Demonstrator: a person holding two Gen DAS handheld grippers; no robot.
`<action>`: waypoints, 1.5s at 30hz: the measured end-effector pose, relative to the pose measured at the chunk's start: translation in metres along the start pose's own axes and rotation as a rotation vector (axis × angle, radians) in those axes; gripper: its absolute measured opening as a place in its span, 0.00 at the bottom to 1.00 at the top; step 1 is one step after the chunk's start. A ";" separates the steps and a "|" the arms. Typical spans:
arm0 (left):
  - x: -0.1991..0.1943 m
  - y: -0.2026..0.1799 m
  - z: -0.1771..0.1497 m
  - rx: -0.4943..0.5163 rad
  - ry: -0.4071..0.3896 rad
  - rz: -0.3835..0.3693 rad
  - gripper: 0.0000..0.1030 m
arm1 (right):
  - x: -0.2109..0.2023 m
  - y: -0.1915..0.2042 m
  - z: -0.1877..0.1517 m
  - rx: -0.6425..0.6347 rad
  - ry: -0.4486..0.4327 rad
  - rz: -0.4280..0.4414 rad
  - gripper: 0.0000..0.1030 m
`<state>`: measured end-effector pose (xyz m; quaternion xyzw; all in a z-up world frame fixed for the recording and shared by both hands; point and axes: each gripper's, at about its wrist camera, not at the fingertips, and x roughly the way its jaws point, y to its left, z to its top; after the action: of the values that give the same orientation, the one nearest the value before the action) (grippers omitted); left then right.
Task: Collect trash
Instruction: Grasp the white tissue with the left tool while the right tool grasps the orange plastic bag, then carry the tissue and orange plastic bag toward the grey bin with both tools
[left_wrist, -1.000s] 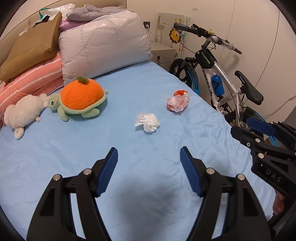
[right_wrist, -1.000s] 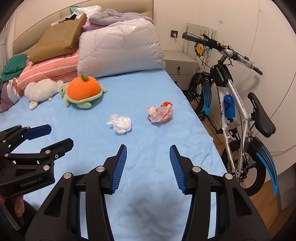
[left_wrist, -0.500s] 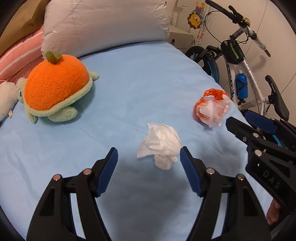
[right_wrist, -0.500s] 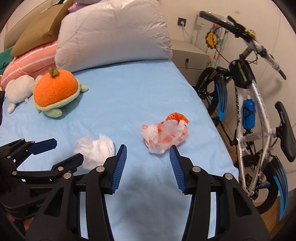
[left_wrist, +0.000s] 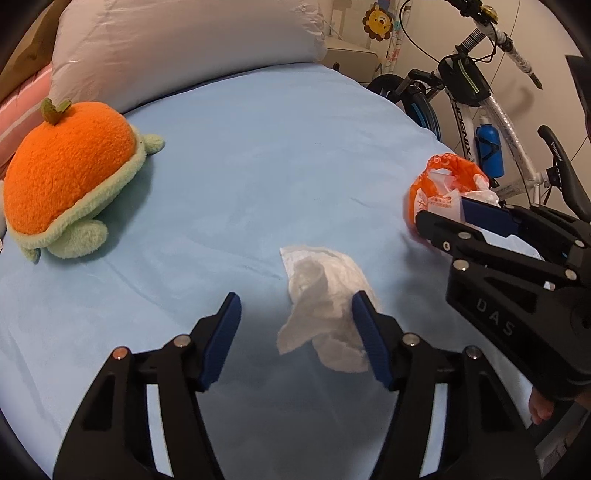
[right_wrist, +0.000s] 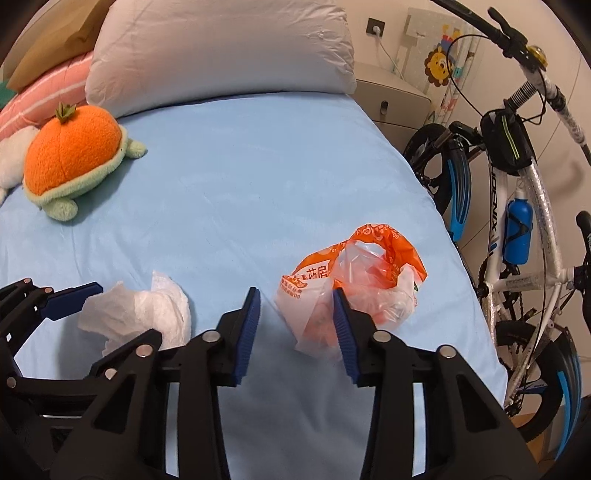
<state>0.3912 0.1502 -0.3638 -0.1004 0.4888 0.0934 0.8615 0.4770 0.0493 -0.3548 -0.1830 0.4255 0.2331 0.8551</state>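
Observation:
A crumpled white tissue (left_wrist: 325, 291) lies on the blue bed sheet (left_wrist: 266, 155). It sits between the fingers of my left gripper (left_wrist: 295, 306), resting against the right-hand pad, while the left-hand pad stands apart from it. The jaws are closing. An orange and clear plastic bag (right_wrist: 365, 273) lies near the bed's right edge. My right gripper (right_wrist: 295, 299) is over its near left part, with the right-hand finger in front of the bag and the left-hand pad clear of it. Its jaws are closing too. The tissue (right_wrist: 147, 310) also shows in the right wrist view.
An orange turtle plush (left_wrist: 70, 184) sits at the left, with a large white pillow (left_wrist: 184, 48) and a pink striped one behind it. A bicycle (right_wrist: 517, 177) and a nightstand (right_wrist: 391, 99) stand right of the bed. The bed's edge runs close past the bag.
Both grippers have come down and forward onto the trash. The tissue now sits between the left fingers and the bag between the right ones. Both pairs of jaws have narrowed.

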 end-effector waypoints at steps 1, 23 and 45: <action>0.001 -0.001 0.001 -0.001 0.001 -0.013 0.50 | 0.000 -0.001 -0.001 0.003 -0.001 0.005 0.26; -0.027 -0.028 -0.001 0.098 -0.068 0.000 0.17 | -0.064 -0.036 -0.041 0.147 -0.005 0.033 0.09; -0.182 -0.073 -0.104 0.215 -0.099 -0.019 0.17 | -0.237 -0.026 -0.140 0.236 -0.027 0.029 0.09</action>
<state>0.2324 0.0414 -0.2535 -0.0075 0.4520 0.0372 0.8912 0.2761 -0.1007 -0.2394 -0.0717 0.4410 0.1962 0.8729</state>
